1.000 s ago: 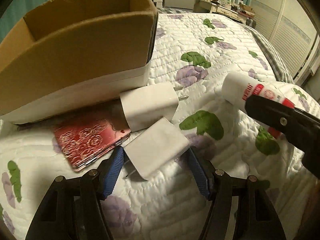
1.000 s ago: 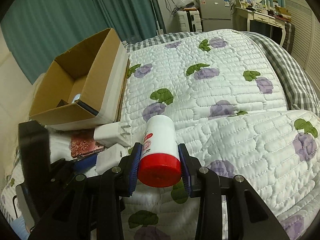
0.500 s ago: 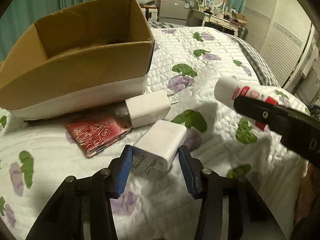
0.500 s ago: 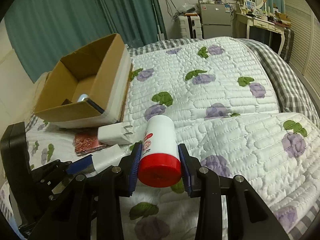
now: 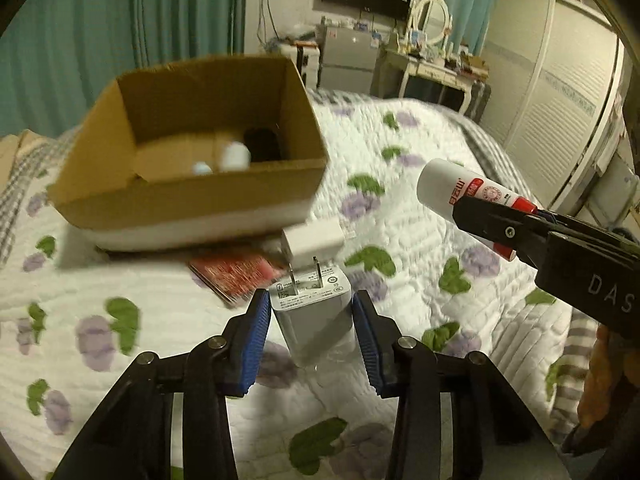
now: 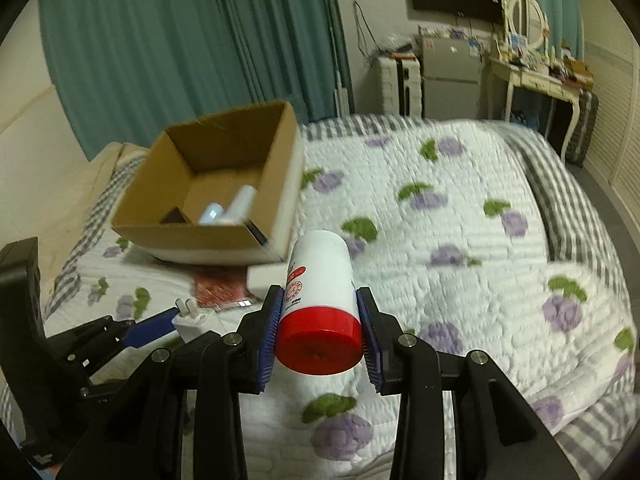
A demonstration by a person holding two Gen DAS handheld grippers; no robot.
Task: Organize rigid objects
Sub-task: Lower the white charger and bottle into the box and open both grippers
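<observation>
A: Above the quilted bed (image 5: 420, 240), the left gripper (image 5: 311, 320) is closing its jaws on a white charger (image 5: 312, 312), prongs pointing toward twelve o'clock.

B: And the right gripper (image 6: 319, 330)?

A: Narrow, clamped on a white bottle (image 6: 320, 280) with its red cap (image 6: 318, 344) nearest the camera.

B: The cardboard box (image 5: 192, 200)?

A: At eleven o'clock in the left view, open-topped, a few small items inside. A second charger (image 5: 314, 240) and a red patterned case (image 5: 236, 272) lie just beside its near wall.
</observation>
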